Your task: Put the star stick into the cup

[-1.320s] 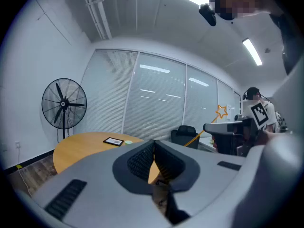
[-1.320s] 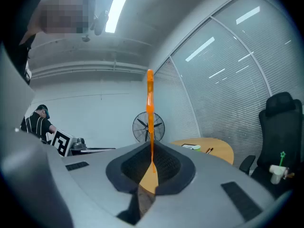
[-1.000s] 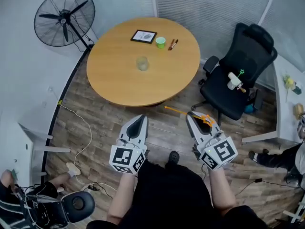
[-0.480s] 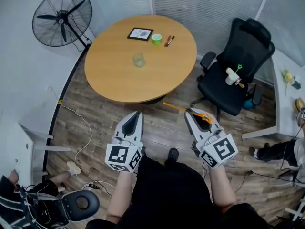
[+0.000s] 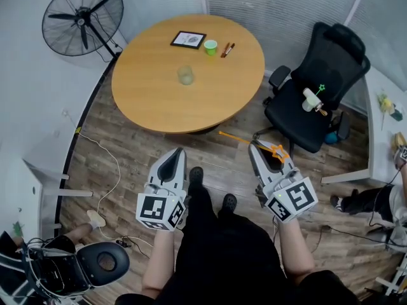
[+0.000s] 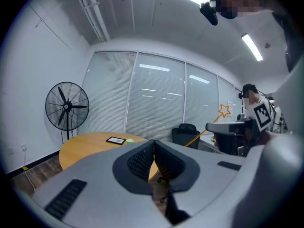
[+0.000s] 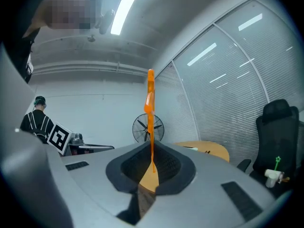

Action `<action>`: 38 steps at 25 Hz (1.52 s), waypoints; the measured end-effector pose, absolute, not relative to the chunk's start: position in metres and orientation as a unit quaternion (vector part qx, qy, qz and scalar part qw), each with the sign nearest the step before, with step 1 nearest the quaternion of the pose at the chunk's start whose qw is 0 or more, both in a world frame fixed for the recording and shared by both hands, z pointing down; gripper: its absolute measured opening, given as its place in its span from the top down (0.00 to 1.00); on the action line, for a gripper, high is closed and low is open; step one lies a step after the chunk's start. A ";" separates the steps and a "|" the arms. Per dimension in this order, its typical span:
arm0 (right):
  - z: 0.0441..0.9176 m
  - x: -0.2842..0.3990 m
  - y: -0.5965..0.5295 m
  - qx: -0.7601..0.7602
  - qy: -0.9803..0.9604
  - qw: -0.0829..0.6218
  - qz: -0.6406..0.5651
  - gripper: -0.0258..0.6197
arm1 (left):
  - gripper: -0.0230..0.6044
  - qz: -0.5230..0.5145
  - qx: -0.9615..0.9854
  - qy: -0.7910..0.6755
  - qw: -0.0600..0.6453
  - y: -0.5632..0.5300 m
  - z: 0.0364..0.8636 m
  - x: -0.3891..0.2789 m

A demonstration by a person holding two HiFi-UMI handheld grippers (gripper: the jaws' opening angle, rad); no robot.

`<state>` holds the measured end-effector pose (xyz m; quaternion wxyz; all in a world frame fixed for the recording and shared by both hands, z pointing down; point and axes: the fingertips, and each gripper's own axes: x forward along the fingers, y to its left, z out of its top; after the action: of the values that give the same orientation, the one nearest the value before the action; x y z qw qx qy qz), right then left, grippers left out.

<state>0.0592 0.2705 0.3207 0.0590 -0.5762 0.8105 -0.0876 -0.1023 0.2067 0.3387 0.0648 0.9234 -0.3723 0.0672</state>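
An orange star stick (image 5: 247, 142) is pinched in my right gripper (image 5: 257, 150), which is shut on it; its star end (image 5: 278, 150) lies over the gripper body and the thin shaft points left. In the right gripper view the star stick (image 7: 150, 122) rises straight up between the pads. My left gripper (image 5: 177, 152) is shut with nothing in it; the left gripper view shows its own tips (image 6: 153, 145) closed and the star (image 6: 223, 110) off to the right. A clear glass cup (image 5: 186, 75) stands on the round wooden table (image 5: 159, 100), well ahead of both grippers.
A small green cup (image 5: 210, 46), a framed picture (image 5: 188, 39) and pens (image 5: 226, 48) sit at the table's far side. A black office chair (image 5: 318, 94) at right carries a white object with a green star (image 5: 322, 88). A floor fan (image 5: 75, 18) stands far left; cables lie on the floor.
Both grippers keep the same pose and grip. A foot has stepped forward between them, and the table sits slightly nearer in the head view.
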 end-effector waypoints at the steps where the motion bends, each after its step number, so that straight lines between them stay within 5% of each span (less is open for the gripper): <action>1: 0.321 0.058 0.268 -0.575 0.810 0.061 -0.092 0.92 | 0.96 0.067 0.923 -0.372 0.067 0.204 0.340 -0.103; 19: 0.340 0.034 0.135 -0.564 0.818 0.015 -0.115 0.93 | 0.96 0.061 0.932 -0.347 0.090 0.071 0.352 -0.099; 38: 0.340 0.013 -0.005 -0.604 0.782 0.041 -0.149 0.93 | 0.96 0.060 0.950 -0.293 0.094 -0.071 0.357 -0.115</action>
<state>0.0126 -0.0053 0.3405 0.0409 -0.6043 0.7817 -0.1485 -0.1146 -0.0715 0.3566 0.0936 0.9497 -0.2929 0.0596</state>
